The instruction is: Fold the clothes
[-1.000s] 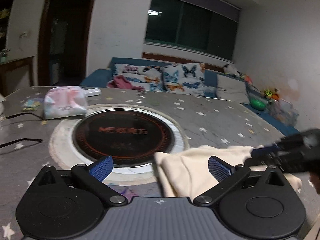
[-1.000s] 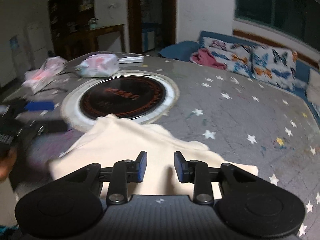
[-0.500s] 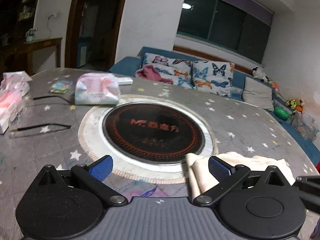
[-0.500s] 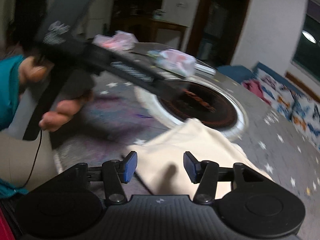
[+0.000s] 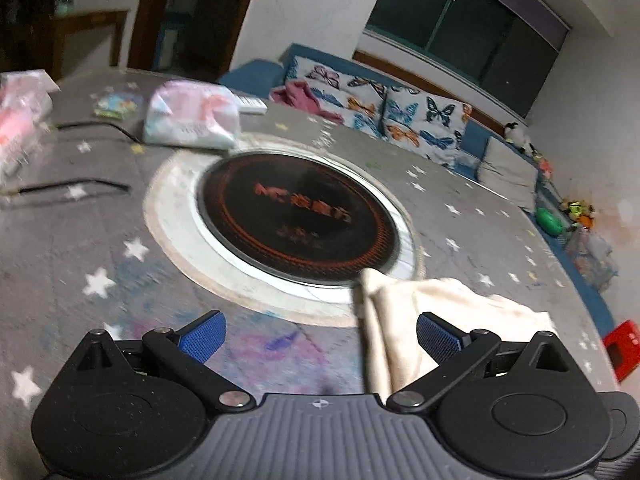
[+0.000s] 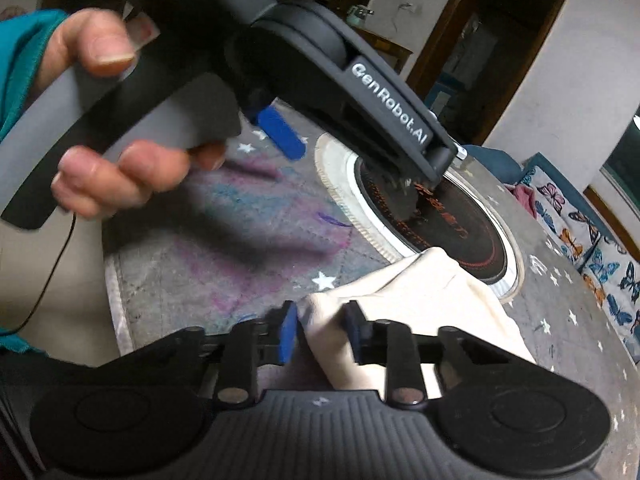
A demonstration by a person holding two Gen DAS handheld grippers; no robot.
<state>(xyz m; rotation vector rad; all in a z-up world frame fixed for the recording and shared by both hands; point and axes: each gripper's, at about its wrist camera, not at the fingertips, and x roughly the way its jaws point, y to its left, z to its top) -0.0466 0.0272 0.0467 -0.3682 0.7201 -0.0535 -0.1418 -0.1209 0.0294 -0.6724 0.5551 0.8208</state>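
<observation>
Cream folded cloth (image 6: 424, 300), beside the round black induction hob (image 5: 298, 216), is pinched at its corner by the right gripper (image 6: 320, 334), seemingly for folding; the left gripper (image 5: 318, 338) is held spread.

Left gripper (image 5: 318, 336) jaws wide (right (image 6: 322, 332) narrower).

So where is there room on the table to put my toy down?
Bare starry cloth left of the round black cooktop, and more behind the cream garment toward the sofa. It is crowded at the far left, around the tissue pack and black cable.
</observation>
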